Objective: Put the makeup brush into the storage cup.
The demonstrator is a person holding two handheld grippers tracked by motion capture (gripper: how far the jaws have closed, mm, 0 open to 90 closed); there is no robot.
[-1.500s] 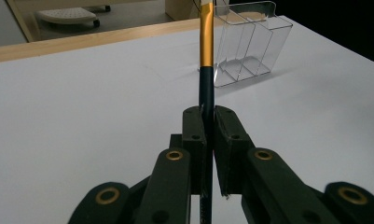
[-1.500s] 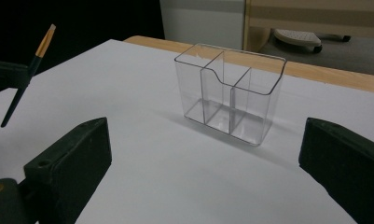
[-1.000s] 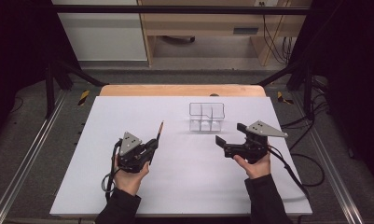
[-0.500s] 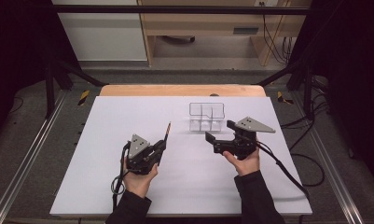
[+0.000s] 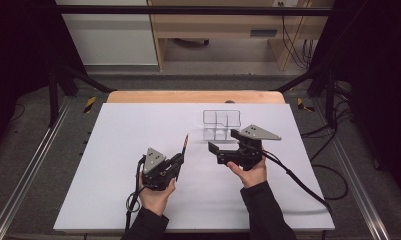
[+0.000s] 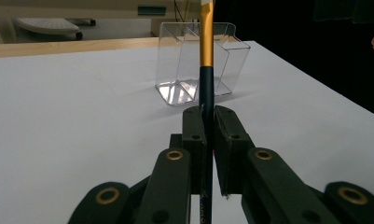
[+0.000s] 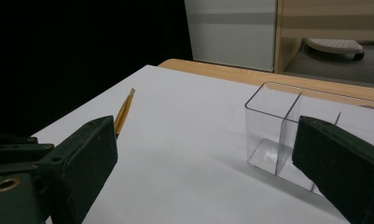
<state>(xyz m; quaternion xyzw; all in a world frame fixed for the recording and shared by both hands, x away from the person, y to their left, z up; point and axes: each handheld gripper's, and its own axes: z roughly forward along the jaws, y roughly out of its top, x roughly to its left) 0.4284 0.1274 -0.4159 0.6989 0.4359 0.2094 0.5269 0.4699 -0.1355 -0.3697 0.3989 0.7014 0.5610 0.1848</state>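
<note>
Brush (image 6: 205, 56) (gold ferrule, dark handle) clamped in left gripper (image 5: 180, 159), pointing toward clear organizer (image 5: 222, 124). Right gripper (image 5: 223, 145) jaws apart beside organizer, above white surface (image 5: 113, 150).

The white table (image 5: 138, 125) stood on a grey floor (image 5: 48, 165), with a strip of bare wood (image 5: 193, 96) along its twelve o'clock edge. Beyond that, at twelve, was a pale wooden shelf unit (image 5: 223, 30), and a white cabinet (image 5: 108, 35) at eleven. Black cables (image 5: 333, 175) trailed over the floor at three o'clock, and both sides fell into darkness.
</note>
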